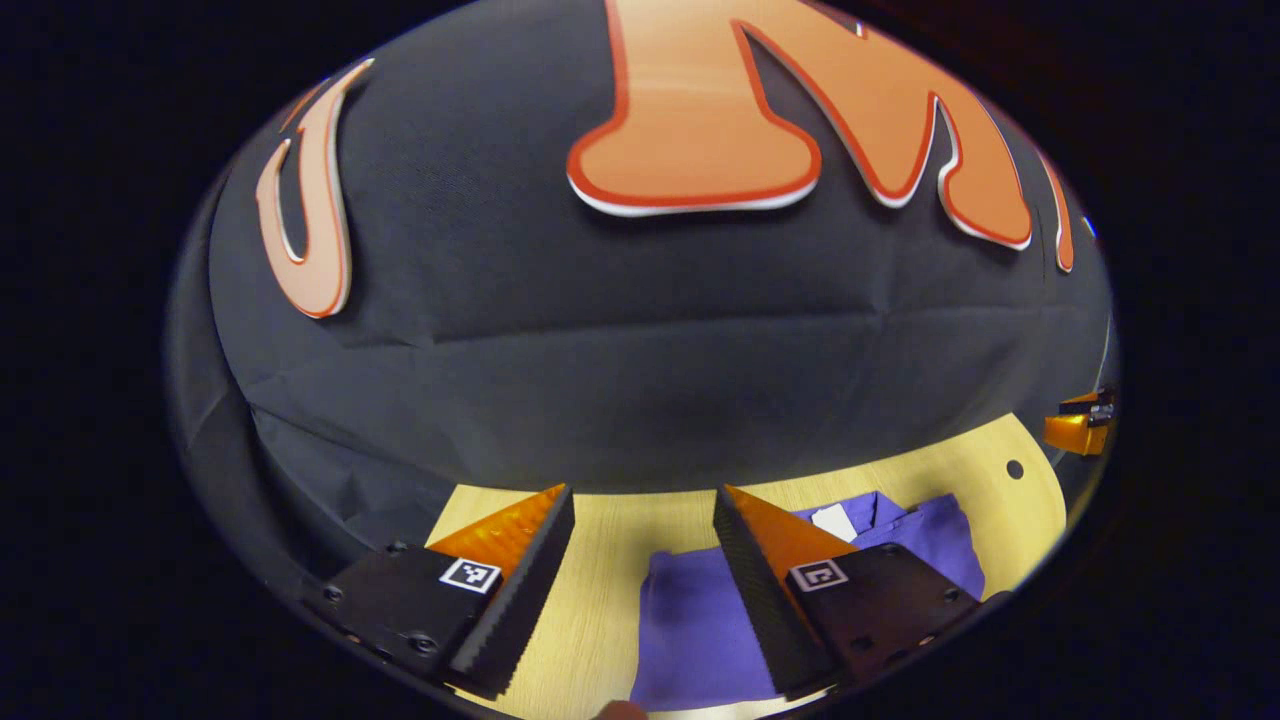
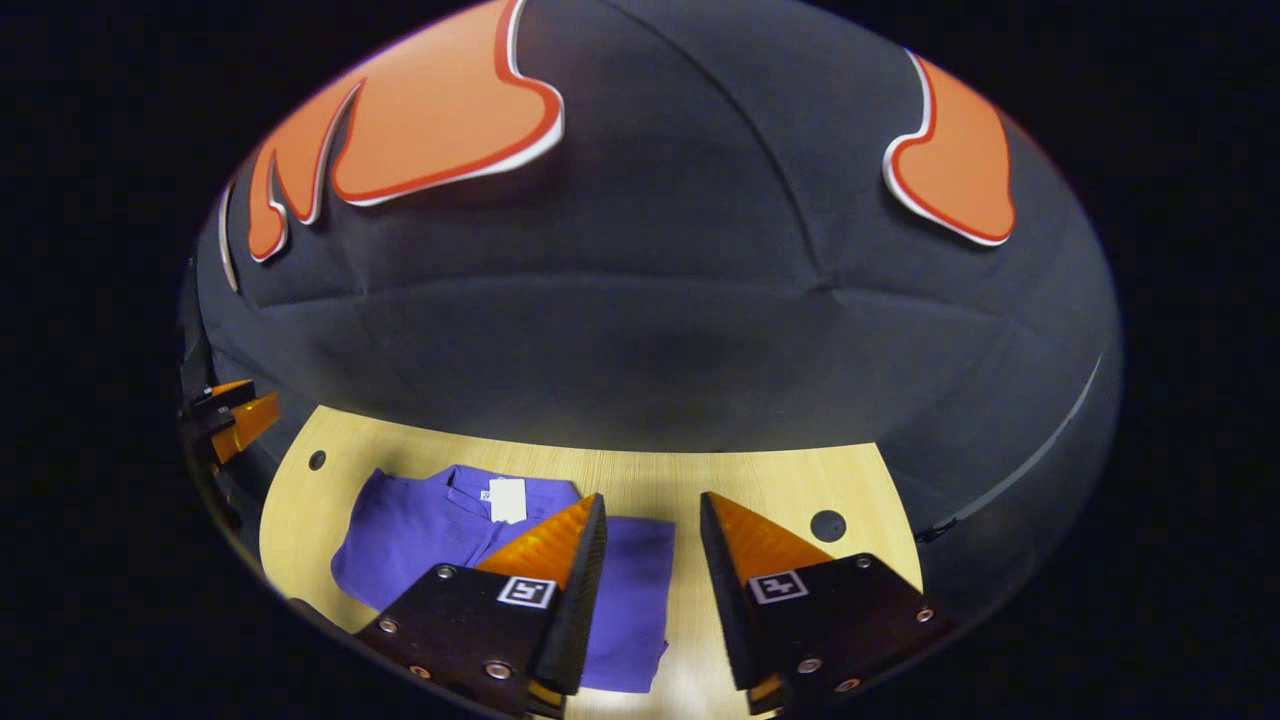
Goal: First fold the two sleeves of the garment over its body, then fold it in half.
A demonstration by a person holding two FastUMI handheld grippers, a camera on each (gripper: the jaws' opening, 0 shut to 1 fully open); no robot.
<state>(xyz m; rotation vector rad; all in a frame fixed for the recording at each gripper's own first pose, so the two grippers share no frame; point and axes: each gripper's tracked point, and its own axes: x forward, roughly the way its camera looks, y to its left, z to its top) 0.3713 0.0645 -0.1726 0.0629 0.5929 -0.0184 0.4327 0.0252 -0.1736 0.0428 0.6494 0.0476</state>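
Garment [image 2: 420, 530] below left gripper [image 1: 645, 500]

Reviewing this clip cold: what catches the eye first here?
A purple garment lies on the pale wooden table, a white tag at its collar. The right claw hangs open above the garment's edge, and the left claw hangs open over its other side, neither holding fabric.

Plain purple cloth garment [image 2: 420, 535] w/ small white tag [image 2: 507, 499] at collar, on pale yellow wood-grain table [image 2: 640, 470] w/ dark round holes; black booth wall behind.
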